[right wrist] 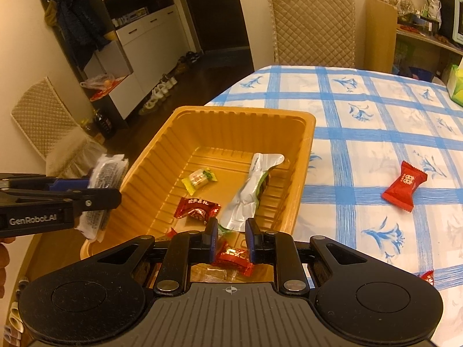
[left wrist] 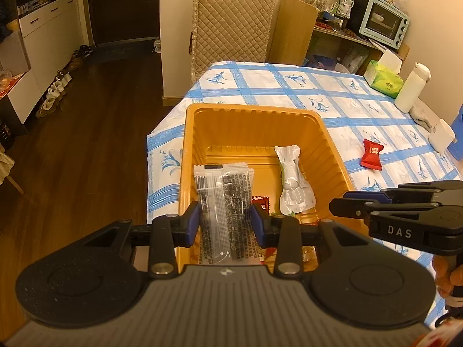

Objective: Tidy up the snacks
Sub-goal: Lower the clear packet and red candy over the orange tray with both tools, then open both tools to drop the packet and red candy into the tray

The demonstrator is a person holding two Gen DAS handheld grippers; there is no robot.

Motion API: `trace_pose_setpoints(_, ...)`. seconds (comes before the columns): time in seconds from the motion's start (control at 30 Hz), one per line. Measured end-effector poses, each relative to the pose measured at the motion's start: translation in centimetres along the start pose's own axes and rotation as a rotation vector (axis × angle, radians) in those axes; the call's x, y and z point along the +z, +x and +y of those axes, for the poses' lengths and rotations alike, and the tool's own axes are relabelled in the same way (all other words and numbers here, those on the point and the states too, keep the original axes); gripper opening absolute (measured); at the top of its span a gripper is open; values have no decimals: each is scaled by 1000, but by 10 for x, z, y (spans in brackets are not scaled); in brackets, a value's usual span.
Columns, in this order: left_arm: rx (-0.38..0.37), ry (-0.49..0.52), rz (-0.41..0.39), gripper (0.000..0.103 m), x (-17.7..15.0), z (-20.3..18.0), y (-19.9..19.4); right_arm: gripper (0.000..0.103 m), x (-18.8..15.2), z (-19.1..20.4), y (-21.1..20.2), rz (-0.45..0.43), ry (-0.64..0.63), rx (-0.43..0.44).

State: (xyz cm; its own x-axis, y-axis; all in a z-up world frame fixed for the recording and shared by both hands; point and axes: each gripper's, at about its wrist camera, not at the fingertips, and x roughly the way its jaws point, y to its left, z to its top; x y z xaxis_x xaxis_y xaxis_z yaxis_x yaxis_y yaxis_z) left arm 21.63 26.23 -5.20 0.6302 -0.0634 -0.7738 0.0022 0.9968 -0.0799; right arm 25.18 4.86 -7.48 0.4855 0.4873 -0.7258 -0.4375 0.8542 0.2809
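A clear printed snack packet (left wrist: pixel 222 202) is pinched by the left gripper (left wrist: pixel 225 219) over the orange tray (left wrist: pixel 260 115), long axis toward twelve o'clock. The right gripper (right wrist: pixel 231 238) is nearly closed, empty.

Orange tray (right wrist: pixel 301 156), red candy (right wrist: pixel 403 186), blue-checked tablecloth (right wrist: pixel 361 121).

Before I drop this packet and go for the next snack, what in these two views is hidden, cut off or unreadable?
- Left wrist view: the left gripper, shut on the clear printed packet, and the camera body hide the near end of the yellow tray.
- Left wrist view: packet print too small to read.
- Right wrist view: red candy on the tablecloth half hidden behind the right gripper.
- Right wrist view: held packet blurred.
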Motion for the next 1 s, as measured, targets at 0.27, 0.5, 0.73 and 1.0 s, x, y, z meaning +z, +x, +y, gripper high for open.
trace_pose_setpoints(0.27,5,11,18,35,5,0,16,21,3,0,2,2,7,1)
trace_pose_setpoints(0.5,10,22,39,35,9,-2,31,21,4,-1,3,2,10,0)
trace_pose_setpoints(0.73,14,28,27,33,13,-3,32,21,6,-2,2,-2,11,0)
trace_pose_setpoints(1.0,20,24,14,33,15,-5,26,22,8,-3,-1,-11,5,4)
